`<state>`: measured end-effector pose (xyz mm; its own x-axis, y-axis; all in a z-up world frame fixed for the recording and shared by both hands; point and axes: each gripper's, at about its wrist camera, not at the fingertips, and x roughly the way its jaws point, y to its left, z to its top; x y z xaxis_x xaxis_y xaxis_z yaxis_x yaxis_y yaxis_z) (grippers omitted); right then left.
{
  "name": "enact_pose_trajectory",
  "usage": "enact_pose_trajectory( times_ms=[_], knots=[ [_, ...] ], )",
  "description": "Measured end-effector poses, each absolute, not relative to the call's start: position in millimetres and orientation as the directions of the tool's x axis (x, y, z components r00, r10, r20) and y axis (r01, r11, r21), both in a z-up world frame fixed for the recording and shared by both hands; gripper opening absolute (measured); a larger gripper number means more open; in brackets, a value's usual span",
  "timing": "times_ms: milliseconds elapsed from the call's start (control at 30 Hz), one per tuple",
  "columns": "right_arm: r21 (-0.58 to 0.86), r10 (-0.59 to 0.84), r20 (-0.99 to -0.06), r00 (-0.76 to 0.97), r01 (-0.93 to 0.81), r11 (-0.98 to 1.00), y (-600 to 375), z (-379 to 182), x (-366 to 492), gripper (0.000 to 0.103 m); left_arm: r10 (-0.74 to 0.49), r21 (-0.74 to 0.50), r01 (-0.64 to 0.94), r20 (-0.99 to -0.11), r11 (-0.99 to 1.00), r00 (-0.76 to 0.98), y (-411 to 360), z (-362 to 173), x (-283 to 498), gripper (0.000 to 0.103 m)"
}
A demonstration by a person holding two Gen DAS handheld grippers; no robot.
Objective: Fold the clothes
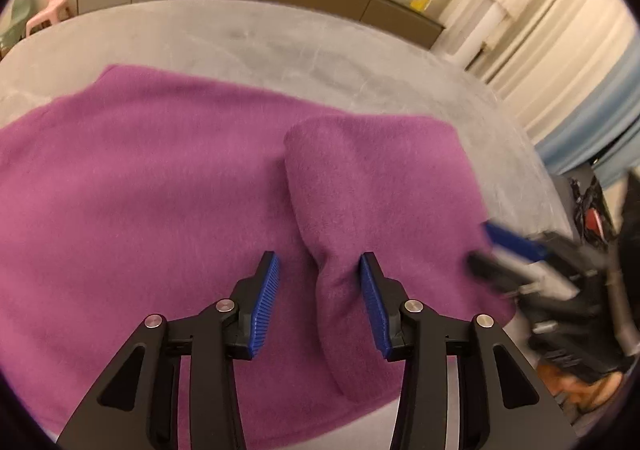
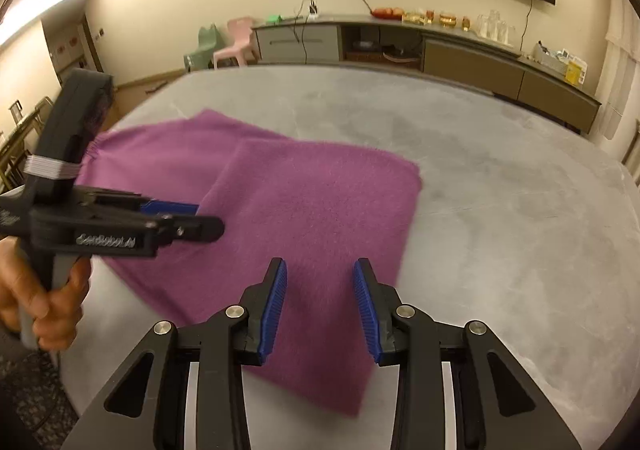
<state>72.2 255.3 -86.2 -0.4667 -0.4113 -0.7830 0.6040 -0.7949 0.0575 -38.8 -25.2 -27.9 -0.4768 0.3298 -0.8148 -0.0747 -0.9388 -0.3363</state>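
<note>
A wide round table topped in pale grey, marbled material (image 2: pixel 500 186) fills most of both views. On it lies a purple fleece garment (image 1: pixel 160 190), spread flat and partly folded: seen from the right wrist, a squarish upper layer of it (image 2: pixel 320 202) sits over the rest, its far right corner lying well in from the table's rim. In the left wrist view a long fold of the same fleece, rounded like a sleeve (image 1: pixel 340 250), runs from the middle of the garment down toward the camera.

Along the far wall stands a long low grey sideboard (image 2: pixel 460 50) carrying small items too small to tell apart, with a pink plastic chair (image 2: pixel 236 42) and a pale green one (image 2: pixel 202 46) at its left end.

The left gripper (image 1: pixel 320 298) hangs over the garment with its blue ribbed pads apart; the sleeve-like fold lies between them, against or just beside the right pad, and nothing is clamped. A bare hand (image 2: pixel 40 302) grasps its handle. The right gripper (image 2: pixel 320 302) is poised above the garment's near part, pads likewise apart and gripping nothing
</note>
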Motion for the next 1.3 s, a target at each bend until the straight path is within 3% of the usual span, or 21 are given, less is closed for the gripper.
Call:
enact_pose_trajectory(
  times_ms=[167,433,533,733,800,900,1033,1100,1300],
  knots=[
    [-0.010,-0.289,-0.829,-0.480,0.528,-0.849,267,-92,44,0.037,0.359,-0.346,-0.116,-0.815,-0.931,-0.456,11,-28,-73,0.047],
    [0.035,-0.266,-0.814,-0.517,0.414,-0.910,318,-86,19,0.038,0.377,-0.318,-0.204,-0.817,-0.926,-0.437,56,-18,-79,0.049],
    [0.000,-0.313,-0.766,-0.562,0.487,-0.874,299,-72,38,0.039,0.397,-0.353,-0.182,-0.803,-0.918,-0.444,21,-6,-58,0.049],
    [-0.106,-0.216,-0.801,-0.558,0.488,-0.866,268,-82,44,0.044,0.277,-0.288,-0.057,-0.819,-0.956,-0.502,-98,21,-20,0.050],
    [-0.142,-0.184,-0.777,-0.603,0.451,-0.881,261,-69,48,0.044,0.219,-0.275,0.020,-0.804,-0.961,-0.552,-153,33,-5,0.060],
    [-0.216,-0.170,-0.703,-0.691,0.436,-0.874,236,-40,72,0.044,0.157,-0.347,0.188,-0.759,-0.919,-0.631,-249,41,27,0.064],
    [-0.225,-0.286,-0.673,-0.682,0.557,-0.800,152,-11,117,0.049,0.057,-0.405,0.416,-0.769,-0.814,-0.637,-338,26,51,0.065],
    [-0.183,-0.382,-0.697,-0.607,0.665,-0.724,101,-5,139,0.060,0.071,-0.412,0.436,-0.787,-0.800,-0.613,-351,14,52,0.065],
    [-0.131,-0.510,-0.747,-0.426,0.847,-0.516,-41,-21,167,0.060,0.160,-0.450,0.453,-0.822,-0.770,-0.546,-364,-21,47,0.065]
  ],
)
